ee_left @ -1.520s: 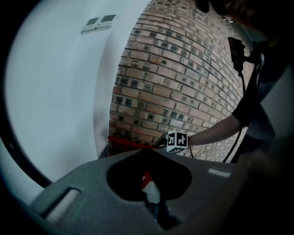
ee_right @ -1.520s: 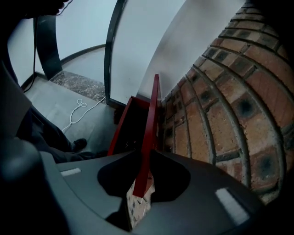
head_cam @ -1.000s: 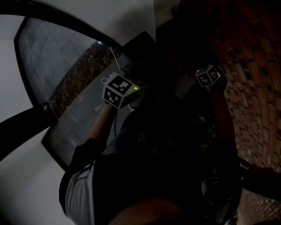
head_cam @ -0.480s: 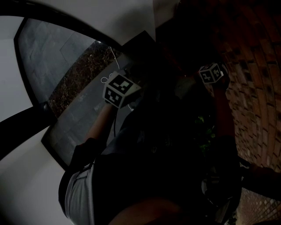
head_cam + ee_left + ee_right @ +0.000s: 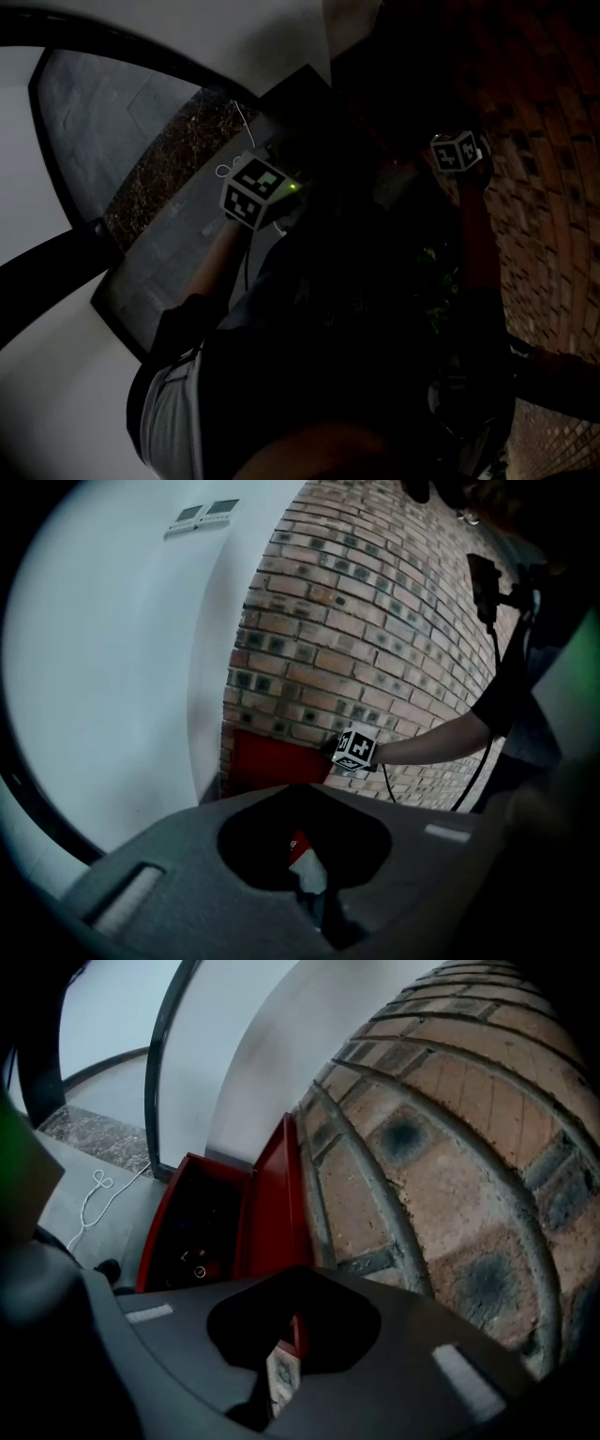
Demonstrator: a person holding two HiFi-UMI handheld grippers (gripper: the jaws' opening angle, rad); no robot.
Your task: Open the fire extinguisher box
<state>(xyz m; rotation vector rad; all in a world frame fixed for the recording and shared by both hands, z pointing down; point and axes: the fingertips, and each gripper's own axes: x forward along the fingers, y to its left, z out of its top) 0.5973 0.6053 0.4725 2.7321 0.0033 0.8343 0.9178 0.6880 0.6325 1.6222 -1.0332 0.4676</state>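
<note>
Red box [image 5: 187,1232] low on a brick wall [image 5: 375,621], beside a white wall [image 5: 112,667]; right gripper [image 5: 286,1358] fingers clamped on its open door [image 5: 274,1194], left gripper [image 5: 305,864] fingers together

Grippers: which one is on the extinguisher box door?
The right gripper, shut on the edge of the open red door; the left gripper hangs clear of it.

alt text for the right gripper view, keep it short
A red fire extinguisher box stands open against a brick wall, its door swung out toward the camera. The right gripper is shut on the door's edge.
</note>
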